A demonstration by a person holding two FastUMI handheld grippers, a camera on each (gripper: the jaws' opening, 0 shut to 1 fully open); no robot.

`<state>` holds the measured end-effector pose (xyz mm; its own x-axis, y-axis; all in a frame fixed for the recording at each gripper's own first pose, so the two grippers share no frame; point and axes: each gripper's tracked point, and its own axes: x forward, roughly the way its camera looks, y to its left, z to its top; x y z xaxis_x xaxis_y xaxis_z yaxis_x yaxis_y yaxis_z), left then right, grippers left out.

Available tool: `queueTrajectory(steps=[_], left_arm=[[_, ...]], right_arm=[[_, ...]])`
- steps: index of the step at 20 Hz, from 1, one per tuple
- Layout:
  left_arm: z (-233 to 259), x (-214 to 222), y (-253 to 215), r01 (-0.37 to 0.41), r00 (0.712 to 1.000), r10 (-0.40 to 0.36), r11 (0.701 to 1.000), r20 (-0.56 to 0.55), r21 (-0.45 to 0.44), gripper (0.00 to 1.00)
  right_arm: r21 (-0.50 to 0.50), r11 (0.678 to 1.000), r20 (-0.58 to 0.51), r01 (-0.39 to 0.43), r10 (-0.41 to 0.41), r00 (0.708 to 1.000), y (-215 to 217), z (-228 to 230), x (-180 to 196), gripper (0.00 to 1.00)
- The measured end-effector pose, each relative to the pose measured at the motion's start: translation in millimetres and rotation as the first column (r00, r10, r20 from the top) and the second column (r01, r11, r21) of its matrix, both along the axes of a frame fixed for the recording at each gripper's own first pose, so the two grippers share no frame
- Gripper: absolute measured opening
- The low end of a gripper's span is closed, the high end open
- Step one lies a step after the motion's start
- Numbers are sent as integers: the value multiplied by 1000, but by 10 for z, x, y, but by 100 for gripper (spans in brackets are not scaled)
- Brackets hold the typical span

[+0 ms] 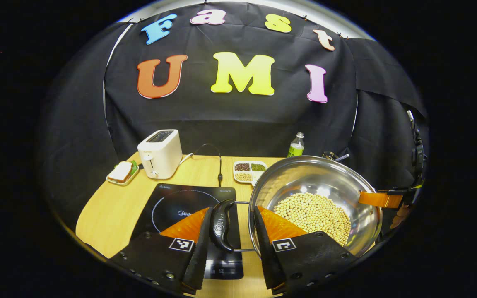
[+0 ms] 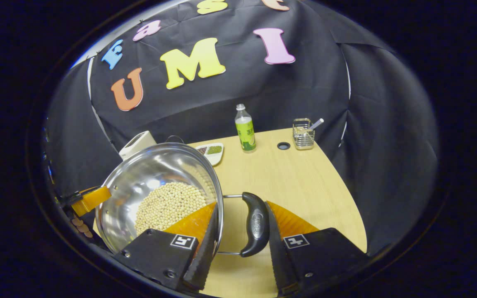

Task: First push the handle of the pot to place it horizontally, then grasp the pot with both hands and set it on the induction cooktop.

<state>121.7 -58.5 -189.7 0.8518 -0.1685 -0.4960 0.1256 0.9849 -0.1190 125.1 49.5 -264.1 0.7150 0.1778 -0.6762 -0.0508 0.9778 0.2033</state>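
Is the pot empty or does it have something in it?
Not empty. The pot holds a layer of pale round beans across its bottom, well below the rim; the right gripper view shows the same.

Left gripper view: pot right of cooktop; toaster far-left on surface; bottle behind pot.

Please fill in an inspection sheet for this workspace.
Surface: wooden table, hole near the back.
Job's things: steel pot holding beans, beside the induction cooktop.
Clutter: toaster, sandwich plate, divided dish, bottle, wire basket.
Grippers: left hand-held gripper and right hand-held gripper open, each straddling a pot handle.
Cables: cable looping behind the cooktop.
Surroundings: black cloth wall.
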Motion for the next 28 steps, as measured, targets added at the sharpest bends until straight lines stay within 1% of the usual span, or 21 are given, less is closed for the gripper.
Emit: queueTrajectory(steps=[4, 7, 8, 10, 13, 14, 17, 20, 21, 22, 23, 24, 25, 26, 28], left_arm=[[168, 52, 323, -29, 1000, 29, 1000, 8, -4, 54], [288, 143, 615, -64, 998, 64, 998, 27, -9, 54], [322, 172, 736, -75, 997, 75, 997, 32, -6, 54], [341, 220, 937, -95, 995, 95, 995, 36, 1, 54], [370, 297, 1230, -134, 990, 134, 991, 52, -14, 54], [368, 325, 1324, -146, 988, 147, 989, 58, -17, 54], [328, 426, 1638, -179, 982, 180, 984, 58, -9, 53], [153, 531, 1872, -224, 974, 225, 974, 23, -39, 53], [80, 559, 1934, -238, 971, 239, 970, 9, -47, 54], [-15, 588, 1987, -251, 968, 251, 967, -1, -51, 54], [-137, 611, 2054, -261, 965, 261, 964, -15, -48, 54], [-282, 641, 2095, -267, 963, 266, 963, -36, -46, 54], [-414, 651, 2125, -274, 961, 271, 960, -60, -50, 54], [-565, 682, 2158, -279, 958, 274, 959, -87, -56, 54], [-877, 793, 2183, -282, 953, 274, 958, -127, -49, 54]], right_arm=[[-12, 1000, 35, -23, 24, 999, 322, 243, 115, 62], [5, 999, 38, -54, 54, 998, 652, 343, 205, 61], [13, 998, 39, -61, 61, 997, 756, 368, 251, 63], [31, 997, 32, -67, 66, 997, 975, 384, 316, 61], [45, 995, 29, -86, 84, 996, 1323, 417, 422, 63], [46, 995, 30, -94, 92, 995, 1426, 424, 460, 62], [40, 992, 24, -118, 117, 993, 1754, 373, 574, 63], [39, 990, 8, -138, 138, 990, 2039, 227, 684, 61], [34, 989, 9, -145, 145, 989, 2125, 161, 727, 63], [21, 987, 5, -159, 159, 987, 2205, 82, 767, 63], [13, 986, -1, -168, 168, 986, 2265, -24, 795, 62], [5, 985, -13, -173, 173, 985, 2326, -142, 821, 63], [-2, 984, -24, -180, 180, 983, 2371, -257, 855, 61], [-2, 983, -37, -181, 181, 983, 2419, -384, 899, 63], [10, 982, -67, -187, 187, 980, 2510, -660, 969, 62]])
